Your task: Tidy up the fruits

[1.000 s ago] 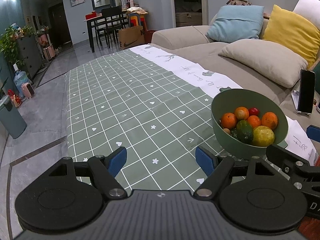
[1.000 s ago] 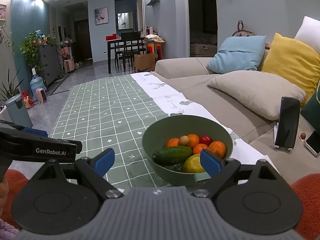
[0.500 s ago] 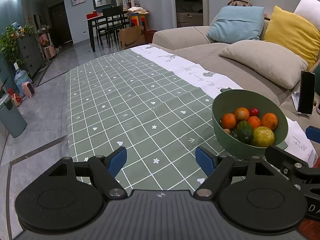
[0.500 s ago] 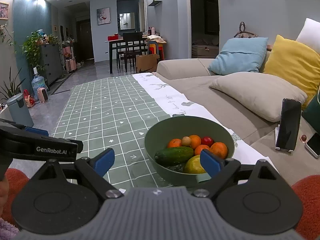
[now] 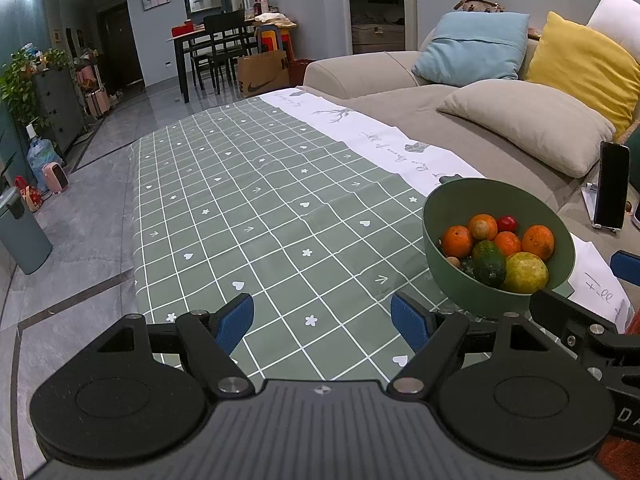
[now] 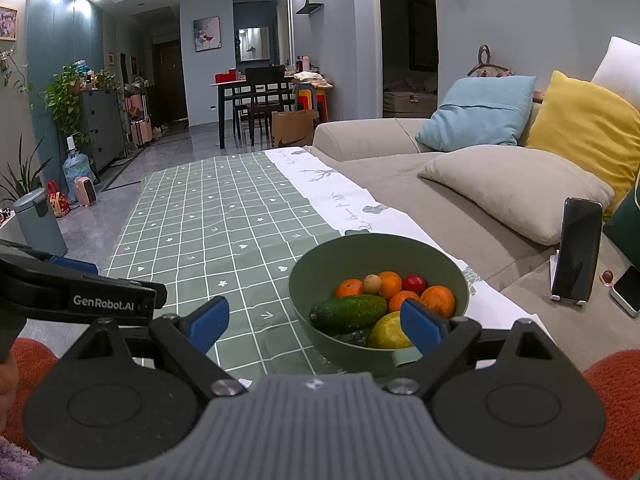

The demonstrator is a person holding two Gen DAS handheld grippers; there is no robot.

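A green bowl (image 5: 440, 232) (image 6: 384, 252) stands at the near right of the table on a green checked cloth (image 5: 256, 208). It holds several oranges (image 5: 457, 241), a cucumber (image 6: 347, 313), a yellow-green fruit (image 5: 525, 273), a small red fruit (image 6: 414, 283) and a small tan one (image 6: 372, 283). My left gripper (image 5: 322, 324) is open and empty, left of the bowl above the cloth. My right gripper (image 6: 314, 326) is open and empty, just in front of the bowl.
A beige sofa (image 6: 460, 204) with cushions runs along the right. A phone on a stand (image 6: 576, 256) and another phone (image 6: 626, 290) lie on it. A grey bin (image 6: 38, 220) stands on the floor at left. A dining table and chairs (image 6: 260, 92) stand far back.
Both grippers have shifted very slightly; the bowl sits a touch further right in each view. Both stay open and empty.
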